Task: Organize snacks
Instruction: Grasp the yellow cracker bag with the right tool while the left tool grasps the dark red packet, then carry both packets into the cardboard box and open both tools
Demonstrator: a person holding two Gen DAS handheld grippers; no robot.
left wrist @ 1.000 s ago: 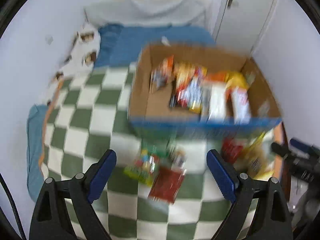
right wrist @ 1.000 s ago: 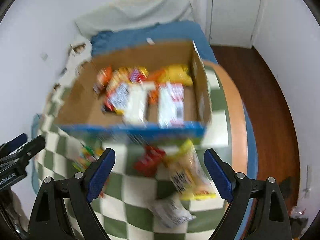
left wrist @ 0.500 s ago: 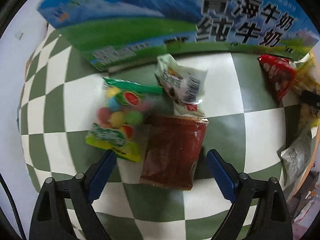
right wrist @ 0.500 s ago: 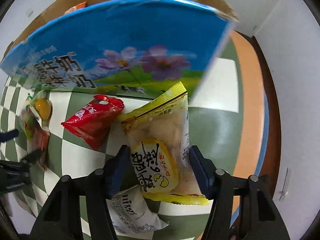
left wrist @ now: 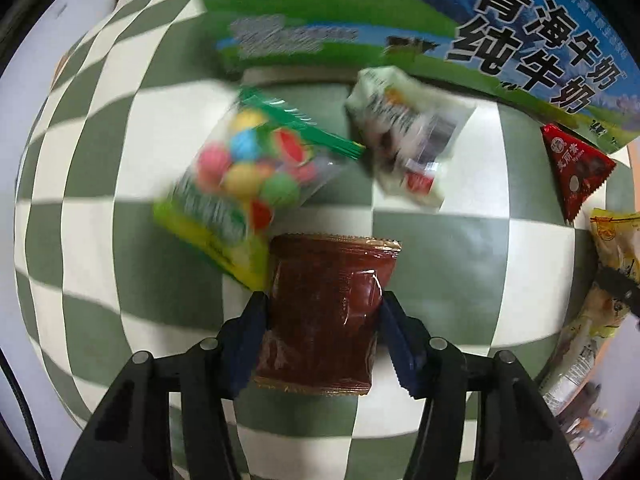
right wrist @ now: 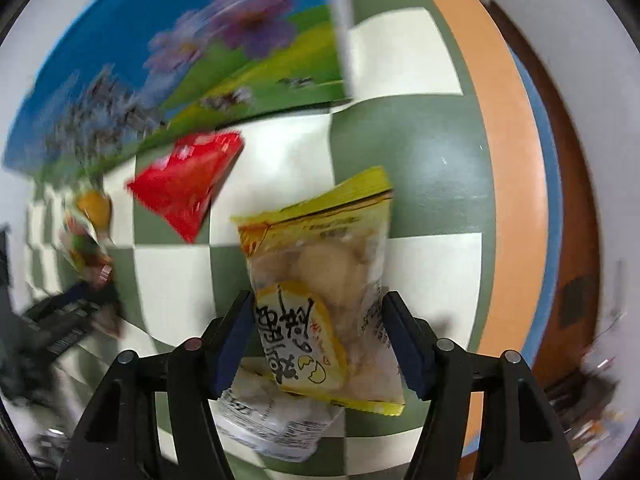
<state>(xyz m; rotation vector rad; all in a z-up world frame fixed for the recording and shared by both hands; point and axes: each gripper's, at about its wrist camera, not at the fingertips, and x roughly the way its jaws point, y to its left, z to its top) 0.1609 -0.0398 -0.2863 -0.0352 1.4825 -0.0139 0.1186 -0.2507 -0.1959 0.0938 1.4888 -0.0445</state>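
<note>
My left gripper [left wrist: 322,340] is shut on a dark red snack packet [left wrist: 326,312] over the green-and-white checked cloth [left wrist: 100,208]. A bag of coloured candy balls [left wrist: 244,184] and a pale green packet [left wrist: 408,148] lie just beyond it, in front of the printed milk carton box [left wrist: 400,12]. My right gripper [right wrist: 320,340] is shut on a yellow egg-snack bag [right wrist: 324,304]. A red triangular packet [right wrist: 188,184] lies beyond it to the left, and a white packet [right wrist: 276,424] lies under the yellow bag.
The red triangular packet [left wrist: 574,172] and the yellow bag [left wrist: 616,264] also show at the right of the left wrist view. The table's orange edge [right wrist: 516,200] runs close on the right, with wooden floor [right wrist: 576,208] past it. The box wall [right wrist: 180,68] stands just behind the snacks.
Both grippers came down from above the box to the cloth. The left jaws closed on the dark red packet. The right jaws closed on the yellow bag, and both views are now shifting.
</note>
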